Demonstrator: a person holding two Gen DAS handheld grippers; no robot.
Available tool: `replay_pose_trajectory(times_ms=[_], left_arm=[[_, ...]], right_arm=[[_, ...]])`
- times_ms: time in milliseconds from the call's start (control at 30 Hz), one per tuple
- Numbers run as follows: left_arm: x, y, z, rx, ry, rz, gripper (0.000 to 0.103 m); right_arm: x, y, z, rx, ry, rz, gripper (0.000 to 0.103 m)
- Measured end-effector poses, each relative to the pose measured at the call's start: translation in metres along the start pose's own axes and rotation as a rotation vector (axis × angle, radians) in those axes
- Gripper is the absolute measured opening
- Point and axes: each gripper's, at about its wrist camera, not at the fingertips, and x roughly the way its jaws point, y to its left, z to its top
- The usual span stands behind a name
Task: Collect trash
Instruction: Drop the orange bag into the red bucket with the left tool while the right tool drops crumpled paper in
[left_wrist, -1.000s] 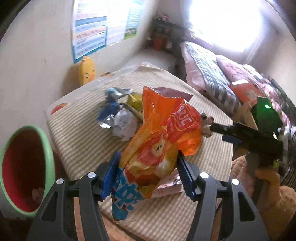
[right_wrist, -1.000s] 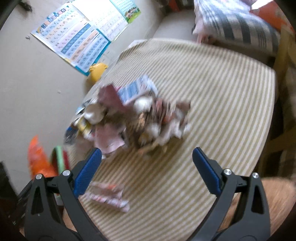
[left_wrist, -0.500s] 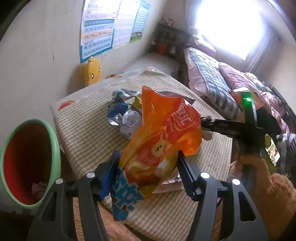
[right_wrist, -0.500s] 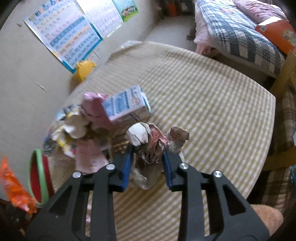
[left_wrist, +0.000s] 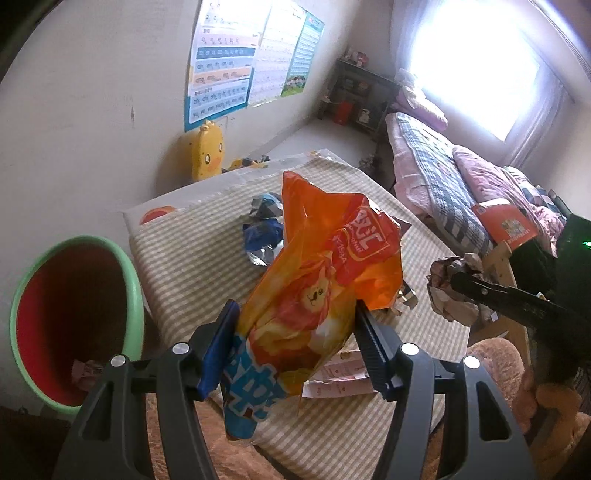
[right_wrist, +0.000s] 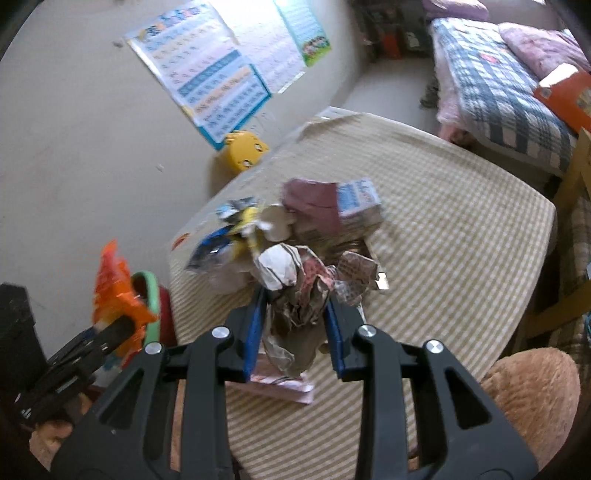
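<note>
Orange snack bag (left_wrist: 325, 295) is pinched between left tongs (left_wrist: 295, 343), held above the bench's (left_wrist: 184, 258) near edge, beside the green-rimmed bin (left_wrist: 74, 314). Crumpled paper wad (right_wrist: 295, 295) is clamped in right tongs (right_wrist: 293, 332), lifted off the bench's trash pile (right_wrist: 295, 221). A second ago the right tongs were spread, empty.

orange snack bag (left_wrist: 325, 280) — print illegible | wall posters (left_wrist: 236, 62) — too small to read
</note>
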Motion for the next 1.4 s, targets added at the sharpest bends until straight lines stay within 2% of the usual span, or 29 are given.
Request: replay_pose_trajectory(times_ms=[233,633,967,1100,1400], left_arm=[[-0.005,0.016,-0.001,-0.033,-0.02,0.02,0.06],[-0.01,0.038,-0.005,-0.08,-0.047,0.046,0.06],[-0.009,0.067,-0.013,-0.142,-0.029,0.071,0.06],[-0.014,0.077,-0.017,-0.15,-0.036,0.105,0.06],[-0.03,0.127,-0.02,-0.209,-0.066,0.277,0.06]], right_arm=[[-0.009,0.033,0.0,-0.058,-0.007,0.041,0.03],[-0.002,0.073,-0.006,-0.128,0.022,0.058,0.03],[0.014,0.105,-0.013,-0.185,0.069,0.07,0.03],[0.019,0.118,-0.014,-0.215,0.082,0.081,0.03],[0.048,0.16,-0.016,-0.291,0.139,0.152,0.03]])
